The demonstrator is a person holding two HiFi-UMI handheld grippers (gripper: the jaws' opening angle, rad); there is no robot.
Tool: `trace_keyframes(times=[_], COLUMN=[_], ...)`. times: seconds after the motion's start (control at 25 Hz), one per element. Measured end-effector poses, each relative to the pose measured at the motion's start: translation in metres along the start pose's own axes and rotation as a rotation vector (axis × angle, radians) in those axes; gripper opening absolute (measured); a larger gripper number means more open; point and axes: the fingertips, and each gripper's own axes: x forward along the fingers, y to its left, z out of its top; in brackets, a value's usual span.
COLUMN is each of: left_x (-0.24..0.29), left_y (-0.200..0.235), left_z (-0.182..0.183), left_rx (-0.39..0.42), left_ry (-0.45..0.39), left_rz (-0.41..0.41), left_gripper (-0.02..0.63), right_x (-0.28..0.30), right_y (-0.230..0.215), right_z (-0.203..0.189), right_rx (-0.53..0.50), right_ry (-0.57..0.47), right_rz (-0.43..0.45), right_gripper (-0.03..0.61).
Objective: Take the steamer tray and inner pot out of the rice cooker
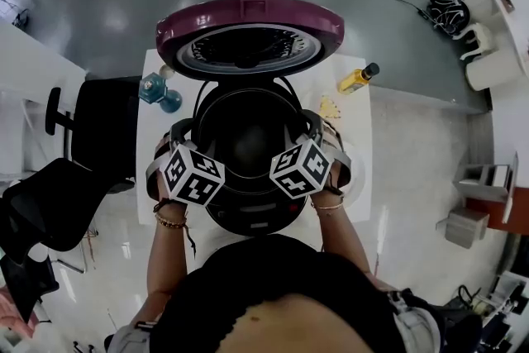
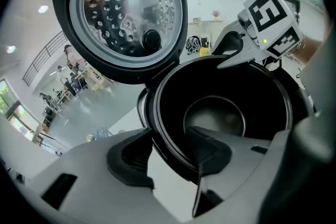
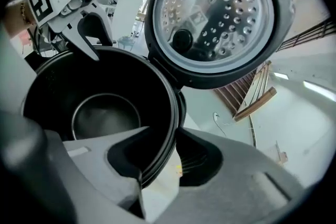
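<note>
On the white table (image 1: 351,116), the left gripper (image 2: 170,152) and right gripper (image 3: 165,157) are each clamped on the pot's (image 1: 248,140) rim at opposite sides, one pad inside and one outside. The pot is seated in the cooker (image 1: 252,219) under its raised lid (image 1: 248,33). No tray shows in the pot, so that part looks done, though where the tray lies cannot be seen; lifting the pot out is what remains.
</note>
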Motion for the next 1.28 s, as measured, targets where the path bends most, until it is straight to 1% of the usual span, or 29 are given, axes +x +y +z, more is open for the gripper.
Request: trace_keyframes(times=[0.16, 0.2, 0.24, 0.28, 0.36, 0.44, 0.52, 0.56, 0.64, 0.76, 0.96, 1.04, 1.08, 1.2, 1.28], left_x=[-0.005, -0.007, -0.009, -0.011, -0.015, -0.016, -0.016, -0.017, -0.018, -0.016, -0.017, -0.018, -0.019, -0.021, -0.023], left_y=[0.001, 0.001, 0.001, 0.002, 0.003, 0.006, 0.007, 0.007, 0.007, 0.007, 0.009, 0.008, 0.007, 0.002, -0.001], left_z=[0.002, 0.003, 0.004, 0.004, 0.004, 0.005, 0.004, 0.004, 0.005, 0.003, 0.003, 0.003, 0.002, -0.006, -0.006], left_rx=[-0.023, -0.033, -0.052, -0.08, -0.163, -0.235, -0.26, -0.268, -0.294, -0.333, -0.322, -0.328, -0.333, -0.354, -0.397], left_ry=[-0.009, -0.015, -0.023, -0.035, -0.071, -0.098, -0.098, -0.097, -0.107, -0.118, -0.13, -0.144, -0.148, -0.146, -0.166], left_rz=[0.003, -0.002, -0.009, -0.019, -0.048, -0.071, -0.078, -0.078, -0.082, -0.095, -0.094, -0.121, -0.142, -0.202, -0.243], left_gripper=[0.166, 0.148, 0.11, 0.099, 0.082, 0.067, 0.066, 0.066, 0.061, 0.058, 0.063, 0.067, 0.074, 0.165, 0.172], right_x=[-0.007, -0.009, -0.012, -0.014, -0.017, -0.017, -0.017, -0.017, -0.019, -0.021, -0.023, -0.025, -0.026, -0.029, -0.031], right_y=[-0.005, -0.006, -0.007, -0.008, -0.011, -0.015, -0.017, -0.018, -0.019, -0.021, -0.021, -0.022, -0.022, -0.023, -0.025], right_z=[0.007, 0.01, 0.012, 0.013, 0.013, 0.01, 0.009, 0.009, 0.01, 0.011, 0.013, 0.013, 0.013, 0.015, 0.016], right_rx=[0.063, 0.09, 0.125, 0.171, 0.301, 0.468, 0.621, 0.678, 0.746, 0.789, 0.808, 0.82, 0.824, 0.825, 0.827], right_ry=[-0.063, -0.085, -0.111, -0.139, -0.192, -0.24, -0.286, -0.306, -0.336, -0.375, -0.426, -0.445, -0.452, -0.465, -0.475], right_rz=[0.001, 0.004, 0.011, 0.025, 0.081, 0.172, 0.265, 0.3, 0.339, 0.365, 0.385, 0.405, 0.414, 0.427, 0.433], right_gripper=[0.113, 0.107, 0.1, 0.092, 0.076, 0.06, 0.046, 0.04, 0.035, 0.032, 0.032, 0.032, 0.032, 0.032, 0.031])
